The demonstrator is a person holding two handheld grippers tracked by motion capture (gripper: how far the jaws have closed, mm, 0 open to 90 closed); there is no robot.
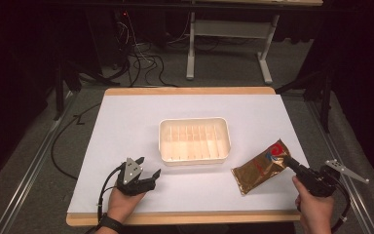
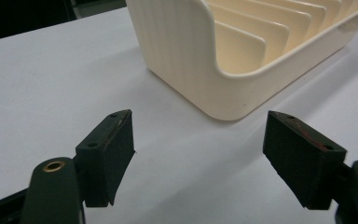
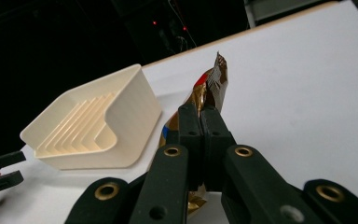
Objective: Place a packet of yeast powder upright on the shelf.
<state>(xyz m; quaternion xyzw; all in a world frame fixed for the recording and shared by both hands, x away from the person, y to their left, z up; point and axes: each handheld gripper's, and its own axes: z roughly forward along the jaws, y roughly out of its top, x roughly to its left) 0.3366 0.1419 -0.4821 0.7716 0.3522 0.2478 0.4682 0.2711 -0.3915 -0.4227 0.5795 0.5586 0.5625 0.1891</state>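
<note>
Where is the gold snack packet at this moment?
In the high view, the gold snack packet lies front right on the table, right of the cream divided tray, its end pinched by the right hand-held gripper.

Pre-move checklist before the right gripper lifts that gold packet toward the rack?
1. Right gripper shut on the gold packet: ok, jaws pinch its edge.
2. Grip depth: cannot tell; it holds only the packet's end.
3. Cream slotted rack upright with empty slots: ok.
4. Left gripper open and clear of the rack: ok.
5. Bare white table between packet and rack: ok.
6. Packet fits a slot: cannot tell.
</note>
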